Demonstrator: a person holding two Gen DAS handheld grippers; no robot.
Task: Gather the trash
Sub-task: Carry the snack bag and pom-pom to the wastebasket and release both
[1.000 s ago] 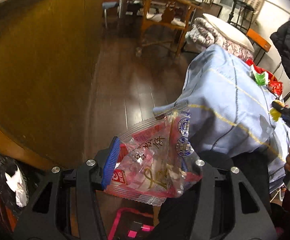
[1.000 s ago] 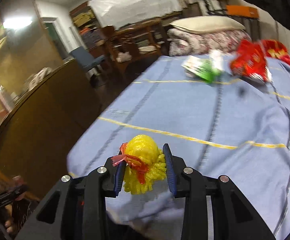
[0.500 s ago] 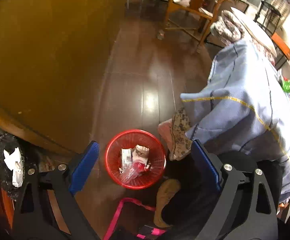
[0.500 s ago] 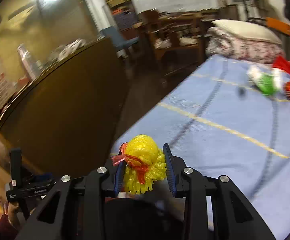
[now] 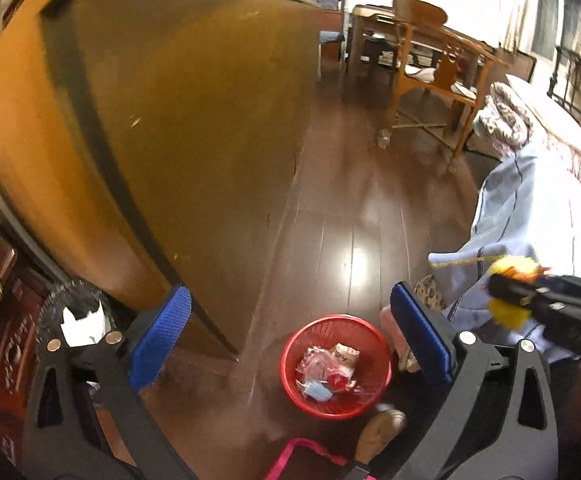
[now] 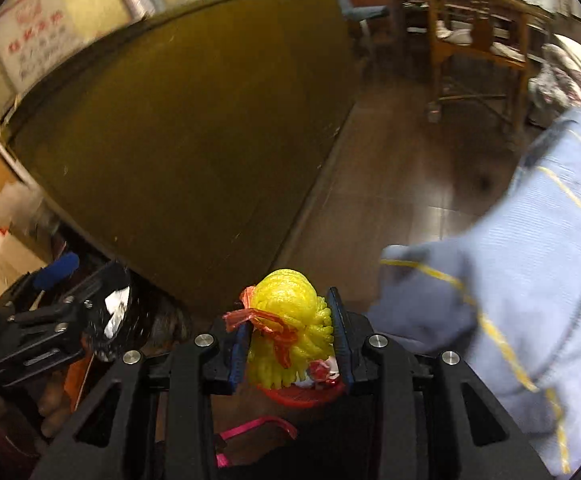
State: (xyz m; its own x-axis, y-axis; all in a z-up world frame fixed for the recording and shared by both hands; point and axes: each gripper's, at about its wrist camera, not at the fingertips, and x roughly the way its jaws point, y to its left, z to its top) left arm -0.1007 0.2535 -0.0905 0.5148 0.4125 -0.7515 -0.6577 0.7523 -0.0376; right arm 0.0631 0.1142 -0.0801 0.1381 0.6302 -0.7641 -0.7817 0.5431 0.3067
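Observation:
A red mesh trash basket point(image 5: 290, 356) stands on the dark wood floor and holds several wrappers point(image 5: 328, 366). My left gripper point(image 5: 290, 330) is open and empty above the basket. My right gripper point(image 6: 288, 338) is shut on a yellow foam net with a red strip point(image 6: 290, 320); the basket rim point(image 6: 302, 396) shows just below it. The right gripper with the yellow net also shows in the left wrist view point(image 5: 510, 292), to the right of the basket beside the bed corner.
A large brown wooden cabinet point(image 5: 170, 128) fills the left. A bed with a light blue cover point(image 6: 530, 280) is at the right. A wooden chair point(image 5: 426, 72) stands further back. A black mesh bin with paper point(image 5: 74, 316) is at lower left. A pink strap point(image 5: 306, 450) lies near the basket.
My left gripper opened and dropped the red-and-clear wrapper into the basket, then tilted up. My right gripper carried the yellow net off the bed and over to the basket.

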